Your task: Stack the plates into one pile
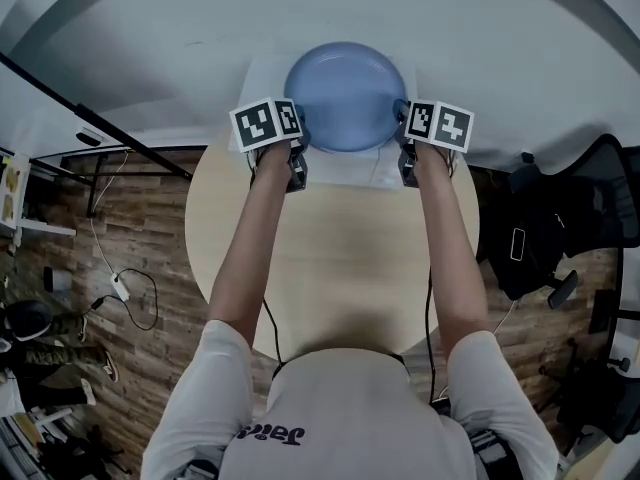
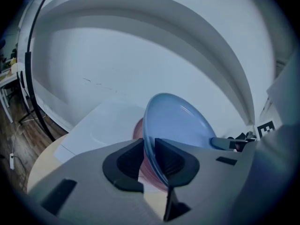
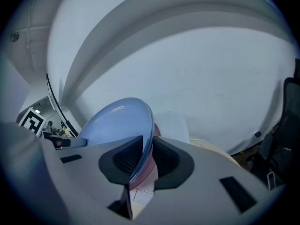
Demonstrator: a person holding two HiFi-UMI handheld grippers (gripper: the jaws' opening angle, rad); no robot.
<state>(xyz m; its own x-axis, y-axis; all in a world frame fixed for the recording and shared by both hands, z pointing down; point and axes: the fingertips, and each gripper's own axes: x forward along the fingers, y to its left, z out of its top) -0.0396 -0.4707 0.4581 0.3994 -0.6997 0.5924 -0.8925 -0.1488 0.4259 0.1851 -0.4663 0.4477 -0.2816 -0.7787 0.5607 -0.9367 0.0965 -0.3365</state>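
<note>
Here we have the blue plate [image 1: 345,96] pinched from both sides: the left gripper [image 1: 297,160] is clamped on its left rim and the right gripper [image 1: 405,160] on its right rim. In each gripper view the thin edge of the plate runs straight between the dark pads, which press on it from above and below. The plate sits at the far side of the round table [image 1: 340,258], over the white sheet [image 1: 350,170] laid there.

Under it we can see a pink plate [image 3: 148,167] lying on that sheet, its edge showing just beneath the blue rim in both gripper views. We cannot tell whether the two plates touch yet. The blue one looks a little raised and tilted against the pink one.

We judge this to be the placing step, with the blue plate brought above the pink one but not yet set down and released. We see no other loose plates on the table, so this may well be the last one for the pile, though the blue plate hides part of the sheet.

The next move calls for levelling the plate, centring it over the pink one and lowering both sides evenly until it rests there. Only then should both pairs of jaws part and draw back outward along the table, so that neither rim is dragged off centre
</note>
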